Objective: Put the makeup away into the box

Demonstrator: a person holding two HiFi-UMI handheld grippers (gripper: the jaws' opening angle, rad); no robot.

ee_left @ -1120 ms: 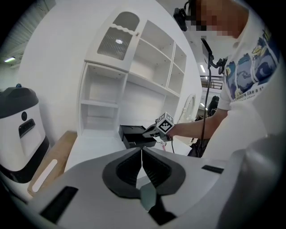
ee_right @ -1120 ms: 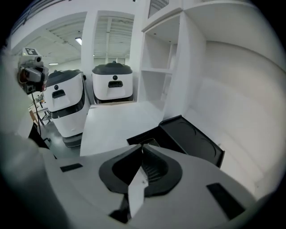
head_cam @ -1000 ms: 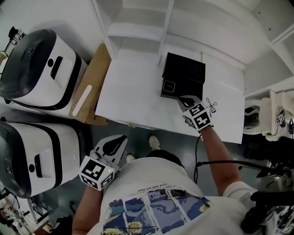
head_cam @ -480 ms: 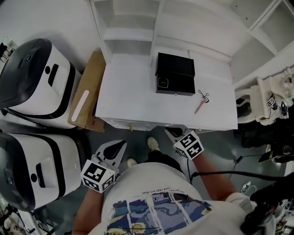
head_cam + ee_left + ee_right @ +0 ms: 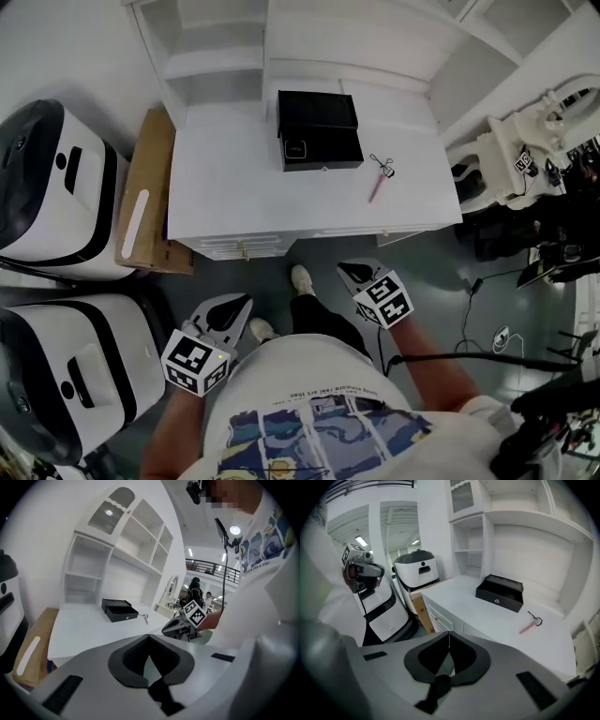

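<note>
A white desk point(image 5: 234, 197) backed by empty shelves point(image 5: 225, 56) is seen from above, with two white-and-black machines point(image 5: 56, 178) and a brown carton point(image 5: 141, 206) on the floor to its left. A black box point(image 5: 319, 141) is set near the back of the desk, its lid apparently thrown open. The makeup point(image 5: 377, 187), a thin pink stick with a small dark looped end, is laid flat on the desk just beside the box, to its right and not touching it.

Both grippers are held low, off the desk and close to the person's body. The left gripper point(image 5: 234, 309) is closed, with nothing between its jaws. The right gripper point(image 5: 352, 274) is closed and empty too.

The makeup is judged to be light, stiff and slender, and likely to roll or slip under a careless pinch. It would best be taken across the middle of the pink shaft, with the jaws brought down close to the desk, since so little height is offered. The looped end looks delicate and is better left alone.
</note>
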